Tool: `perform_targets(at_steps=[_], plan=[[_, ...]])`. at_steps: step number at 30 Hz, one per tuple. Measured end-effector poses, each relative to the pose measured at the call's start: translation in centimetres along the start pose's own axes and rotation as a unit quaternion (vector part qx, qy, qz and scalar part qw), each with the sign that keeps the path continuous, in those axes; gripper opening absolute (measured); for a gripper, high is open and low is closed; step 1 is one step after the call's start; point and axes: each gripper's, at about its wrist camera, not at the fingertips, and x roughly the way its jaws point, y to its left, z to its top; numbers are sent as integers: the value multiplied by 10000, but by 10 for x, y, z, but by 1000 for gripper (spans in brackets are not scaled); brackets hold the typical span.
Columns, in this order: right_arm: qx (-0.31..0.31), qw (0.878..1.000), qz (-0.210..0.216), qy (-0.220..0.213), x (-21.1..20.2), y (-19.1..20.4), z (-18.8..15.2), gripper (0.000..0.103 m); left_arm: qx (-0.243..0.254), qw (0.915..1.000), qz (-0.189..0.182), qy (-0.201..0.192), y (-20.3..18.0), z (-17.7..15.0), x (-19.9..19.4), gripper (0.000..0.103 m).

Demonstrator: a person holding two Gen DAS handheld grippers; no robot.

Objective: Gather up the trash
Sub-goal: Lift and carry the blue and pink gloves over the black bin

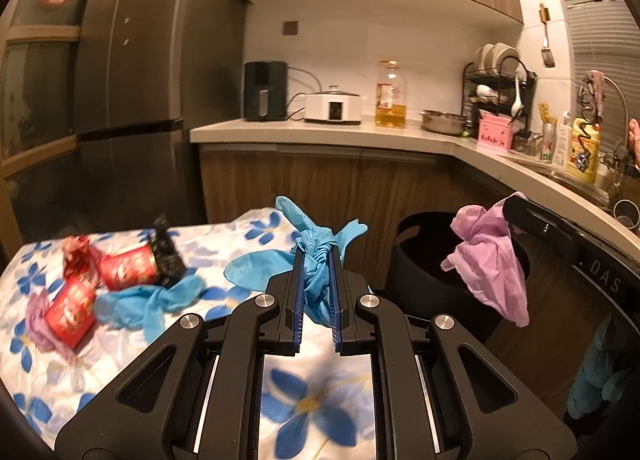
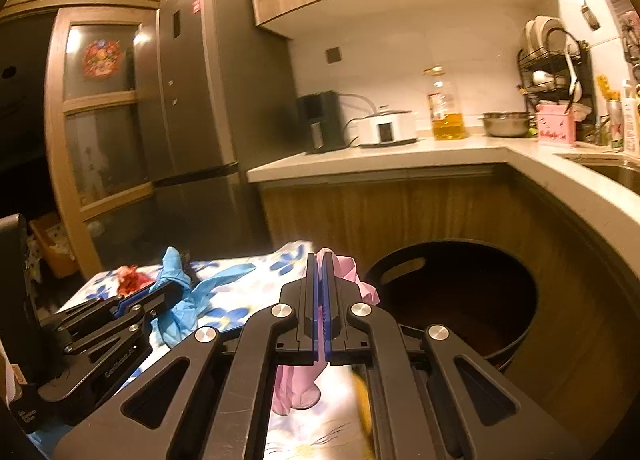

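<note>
My left gripper (image 1: 317, 256) is shut on a blue glove (image 1: 316, 248) and holds it above the flowered tablecloth (image 1: 224, 244). My right gripper (image 2: 321, 260) is shut on a pink glove (image 2: 352, 272); it also shows in the left wrist view (image 1: 492, 256), hanging over the black bin (image 1: 424, 260). The bin (image 2: 460, 296) stands on the floor right of the table. Another blue glove (image 1: 148, 300), two red packets (image 1: 128, 266) (image 1: 70, 310), a black wrapper (image 1: 166, 250) and a pale purple glove (image 1: 36, 312) lie on the cloth at left.
A kitchen counter (image 1: 320, 132) runs behind and to the right, with an air fryer (image 1: 264, 90), cooker, oil bottle (image 1: 390, 96), steel bowl, dish rack and sink. A grey fridge (image 1: 132, 80) stands at the left. Wooden cabinets are below the counter.
</note>
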Motion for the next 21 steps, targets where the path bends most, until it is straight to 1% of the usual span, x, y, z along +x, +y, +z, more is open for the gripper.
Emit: perform_targets(at_steps=[11, 21], plan=[[205, 9974, -657, -227, -1, -52, 21, 3, 256, 9984, -456, -199, -50, 29, 29, 10], [299, 9940, -1010, -279, 7, -77, 27, 2, 307, 9961, -774, -294, -86, 45, 60, 10]])
